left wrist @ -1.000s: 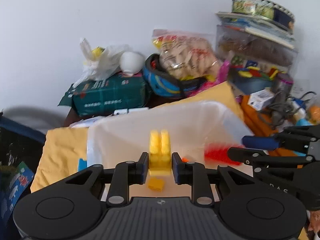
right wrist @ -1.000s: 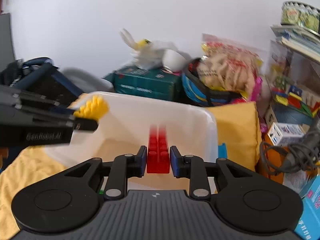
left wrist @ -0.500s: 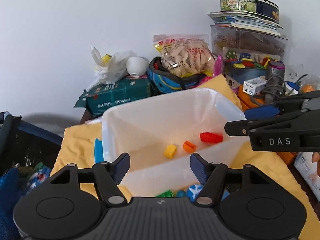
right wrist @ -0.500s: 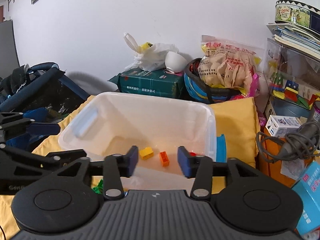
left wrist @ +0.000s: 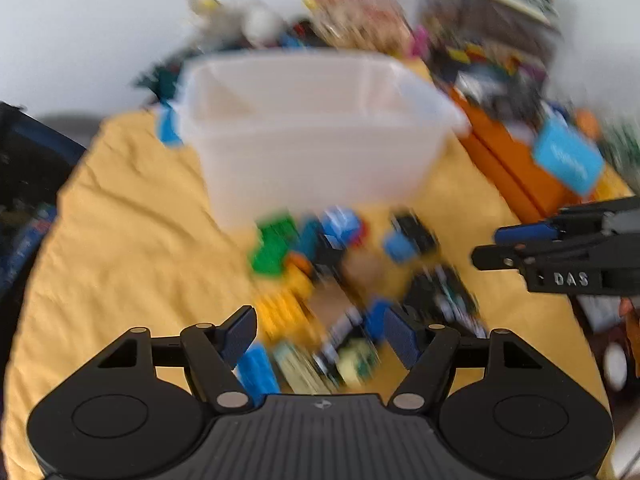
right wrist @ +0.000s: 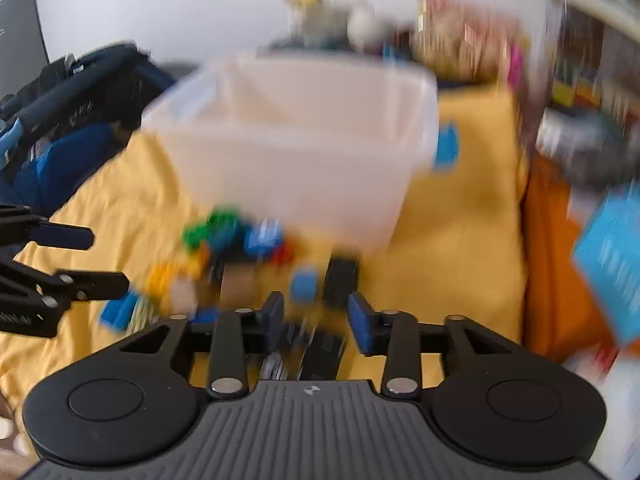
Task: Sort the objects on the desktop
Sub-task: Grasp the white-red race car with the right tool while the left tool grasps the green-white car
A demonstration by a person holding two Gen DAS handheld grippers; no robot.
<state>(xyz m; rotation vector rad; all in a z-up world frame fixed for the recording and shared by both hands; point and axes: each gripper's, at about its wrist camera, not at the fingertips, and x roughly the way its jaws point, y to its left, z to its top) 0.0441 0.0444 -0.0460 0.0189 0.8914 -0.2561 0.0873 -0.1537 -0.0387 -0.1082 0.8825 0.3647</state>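
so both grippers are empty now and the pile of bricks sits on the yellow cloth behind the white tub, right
Not behind. In the left wrist view the pile of bricks lies on the yellow cloth in front of the white tub, on the grippers' side. The left gripper and right gripper are indeed empty.

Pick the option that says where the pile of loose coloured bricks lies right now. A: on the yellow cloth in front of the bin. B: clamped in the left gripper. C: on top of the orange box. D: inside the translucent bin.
A: the coloured bricks lie on the yellow cloth, just in front of the translucent bin, beyond the empty left gripper.
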